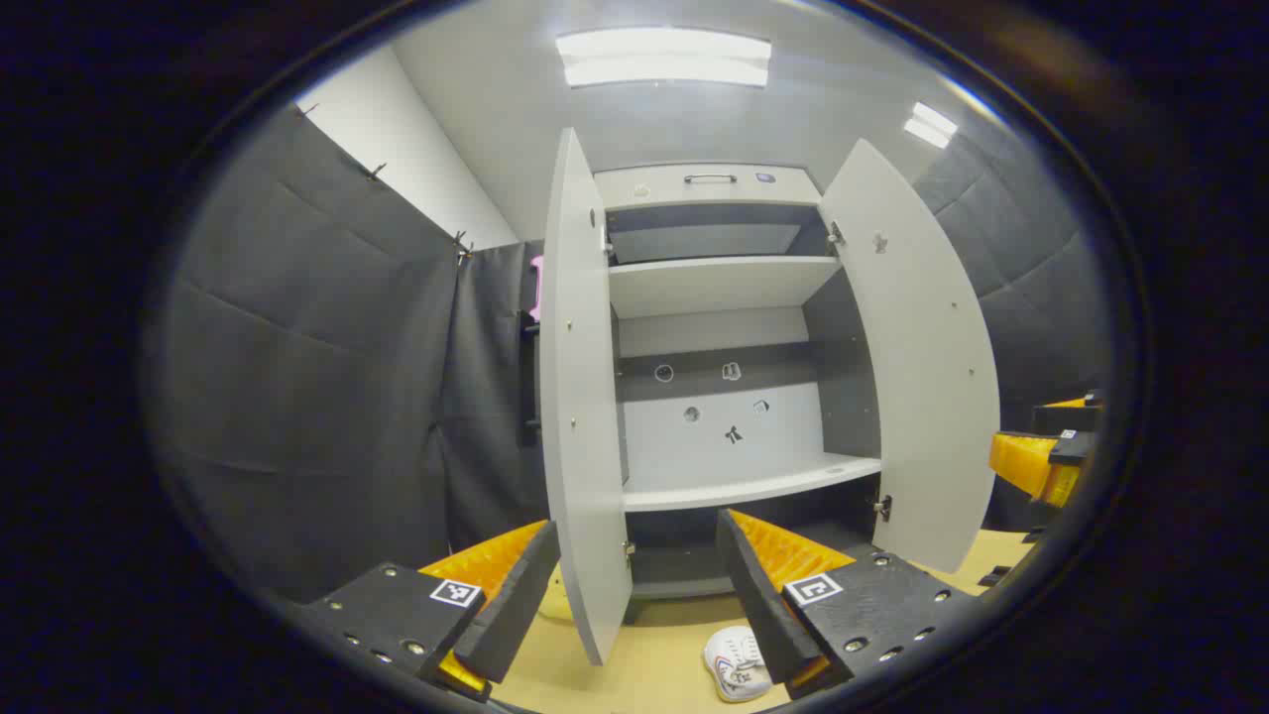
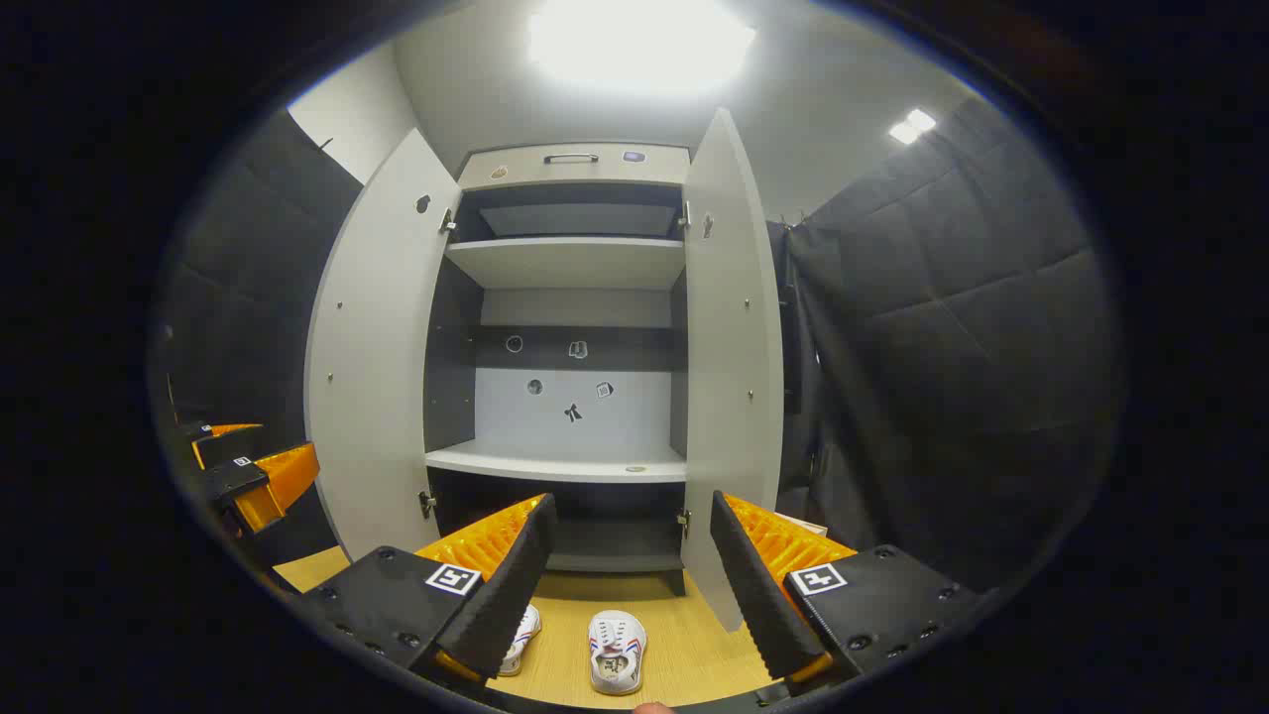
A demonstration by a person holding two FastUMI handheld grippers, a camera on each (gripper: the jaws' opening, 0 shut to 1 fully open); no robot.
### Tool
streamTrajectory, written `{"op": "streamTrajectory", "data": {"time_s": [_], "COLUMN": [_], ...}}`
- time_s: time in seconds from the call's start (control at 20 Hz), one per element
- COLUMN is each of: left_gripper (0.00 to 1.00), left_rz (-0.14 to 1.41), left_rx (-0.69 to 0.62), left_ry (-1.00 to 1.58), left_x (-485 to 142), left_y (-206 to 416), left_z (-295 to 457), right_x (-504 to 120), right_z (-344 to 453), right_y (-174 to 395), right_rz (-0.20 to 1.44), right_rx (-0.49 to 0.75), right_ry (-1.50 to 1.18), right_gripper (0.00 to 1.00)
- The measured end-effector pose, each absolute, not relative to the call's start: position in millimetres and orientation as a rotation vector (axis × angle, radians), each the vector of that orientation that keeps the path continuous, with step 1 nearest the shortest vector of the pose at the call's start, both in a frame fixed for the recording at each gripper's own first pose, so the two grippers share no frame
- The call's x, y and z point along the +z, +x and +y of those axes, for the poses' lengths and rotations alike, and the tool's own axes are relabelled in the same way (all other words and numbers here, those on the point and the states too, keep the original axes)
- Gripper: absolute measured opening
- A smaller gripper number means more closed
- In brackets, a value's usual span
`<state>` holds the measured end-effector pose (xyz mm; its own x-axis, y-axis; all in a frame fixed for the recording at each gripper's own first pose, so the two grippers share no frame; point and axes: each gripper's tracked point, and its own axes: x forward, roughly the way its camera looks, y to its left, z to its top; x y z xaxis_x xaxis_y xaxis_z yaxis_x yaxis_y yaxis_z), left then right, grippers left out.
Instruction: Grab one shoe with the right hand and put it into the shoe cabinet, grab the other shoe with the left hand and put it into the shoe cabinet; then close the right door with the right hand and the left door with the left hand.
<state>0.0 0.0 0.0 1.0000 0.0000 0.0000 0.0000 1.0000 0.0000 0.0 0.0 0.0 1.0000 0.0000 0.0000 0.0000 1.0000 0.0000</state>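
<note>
A pale shoe cabinet stands ahead with both doors swung open: left door, right door. Its shelves hold nothing. Two white shoes lie on the wooden floor in front: one between my right gripper's fingers from above, the other half hidden behind the left finger. One shoe shows low in the left gripper view. My left gripper is open. My right gripper is open, held above the shoes. Each view catches the other gripper at its edge.
Dark padded cloth walls close in on both sides. The light wooden floor runs up to the cabinet's base. A drawer with a handle tops the cabinet.
</note>
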Motion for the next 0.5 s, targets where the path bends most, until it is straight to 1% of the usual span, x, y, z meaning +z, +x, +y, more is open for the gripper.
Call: {"op": "streamTrajectory", "data": {"time_s": [0.5], "left_gripper": [0.95], "left_rz": [0.018], "left_rx": [0.014], "left_ry": [0.020], "left_x": [2], "left_y": [-10], "left_z": [-8], "right_x": [-11], "right_z": [-12], "right_y": [3], "right_rz": [0.022], "right_rx": [0.008], "right_ry": [0.029], "right_gripper": [0.98]}}
